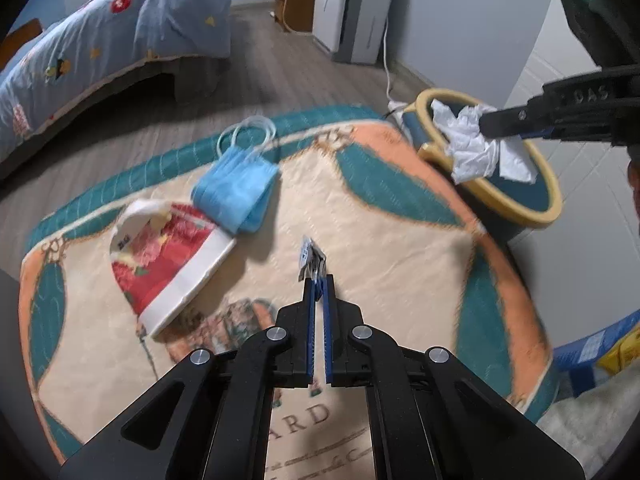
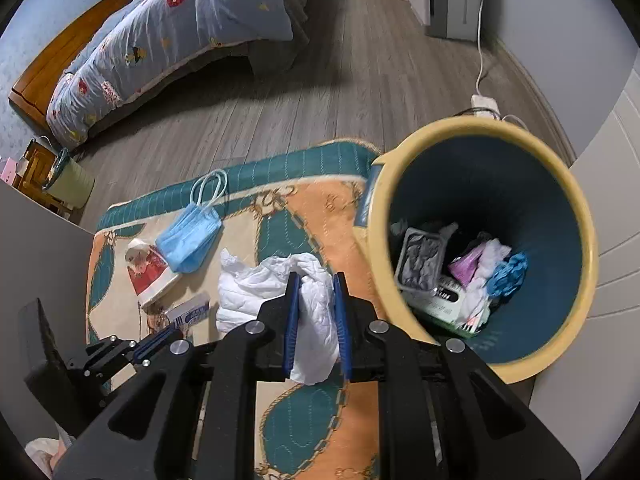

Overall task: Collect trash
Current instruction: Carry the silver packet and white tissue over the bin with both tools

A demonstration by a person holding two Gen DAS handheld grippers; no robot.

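Two loads are up: your right claw (image 2: 316, 312) pinches crumpled tissue (image 2: 280, 292) beside the bin (image 2: 576, 216), your left claw (image 1: 319, 284) is pressed tight on a thin wrapper (image 1: 310, 258) above the rug (image 1: 400, 240), whose shallow tip-grip may slip.

left gripper (image 1: 319, 280) jaws clamped, right gripper (image 2: 316, 280) gripping

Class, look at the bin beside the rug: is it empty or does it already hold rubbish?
Partly filled. The bin holds a grey tray, blue glove and wrappers at its bottom.
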